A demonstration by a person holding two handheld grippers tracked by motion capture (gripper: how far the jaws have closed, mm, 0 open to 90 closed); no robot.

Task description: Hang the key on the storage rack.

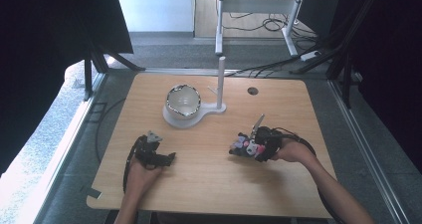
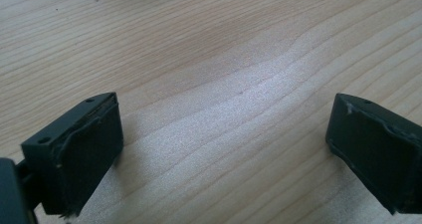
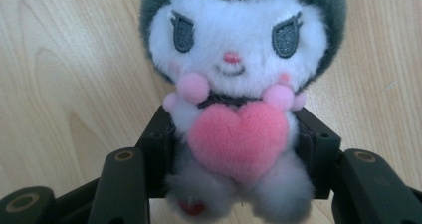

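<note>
Wooden table (image 1: pixel 209 179), light grain, viewed from above. Two hand-held grippers rest low over its near half, well apart from each other.

Left gripper (image 1: pixel 158 156): held in the person's left hand (image 1: pixel 141 171) at the near left of the table. In the left gripper view its jaws stand wide apart, with bare wood between them and nothing held. Pads (image 2: pixel 82 149) appear dark and worn at the edges.

Right gripper (image 1: pixel 245 148): held in the person's right hand (image 1: pixel 293 152) at the near right, pointing toward the table's middle. Its jaws are closed against the body of a plush toy (image 3: pixel 234 109), one jaw on each flank. The toy has a white face, dark grey hood, pink nose, pink pom-poms at the neck and a pink heart (image 3: pixel 239 137) on its front. In the high view the toy (image 1: pixel 243 145) sits at the gripper's tip, just above or on the table surface; which one cannot be told.

Toward the far centre of the table stands a white mug tree: round base (image 1: pixel 174 119) and upright post (image 1: pixel 220 82). A cup (image 1: pixel 183 100) with a dark-edged rim sits on the base, just beside the post.

A small dark hole (image 1: pixel 253 91) lies in the tabletop at the far right.
</note>
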